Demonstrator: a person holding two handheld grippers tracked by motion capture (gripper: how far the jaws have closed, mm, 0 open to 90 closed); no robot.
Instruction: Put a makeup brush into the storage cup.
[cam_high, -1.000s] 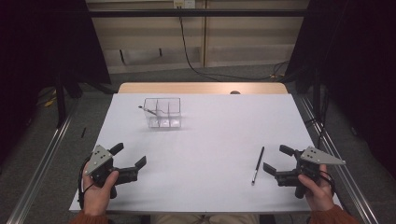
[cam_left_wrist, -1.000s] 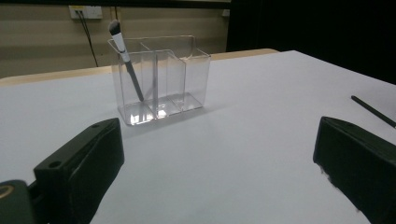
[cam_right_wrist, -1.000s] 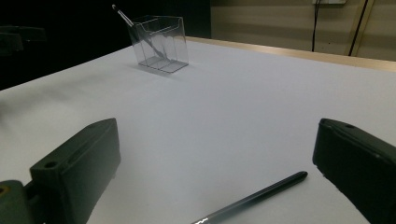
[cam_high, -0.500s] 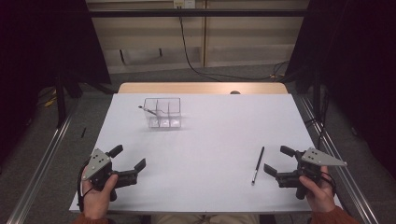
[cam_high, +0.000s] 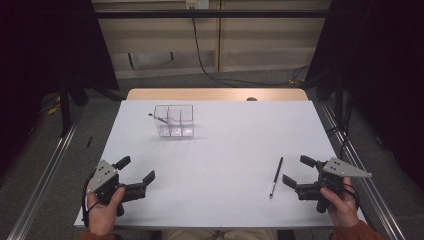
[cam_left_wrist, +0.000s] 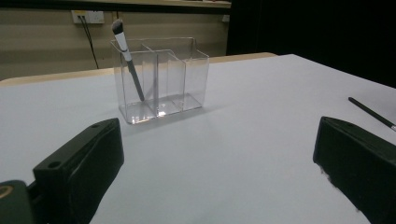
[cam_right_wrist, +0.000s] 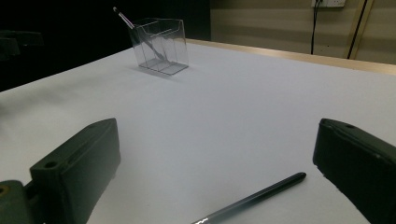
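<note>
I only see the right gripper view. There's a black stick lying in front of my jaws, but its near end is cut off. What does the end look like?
Observer: In the high view it is a slim black stick lying flat on the white table, with a pale tip at the end nearer the person.
Operator: Where's my other tool?
Observer: The left tool is near the table's near left corner, jaws open, holding nothing.
Operator: What's poking out of the clear box?
Observer: The left gripper view shows a brush with a bristle head on top, leaning in an end compartment of the clear box.
</note>
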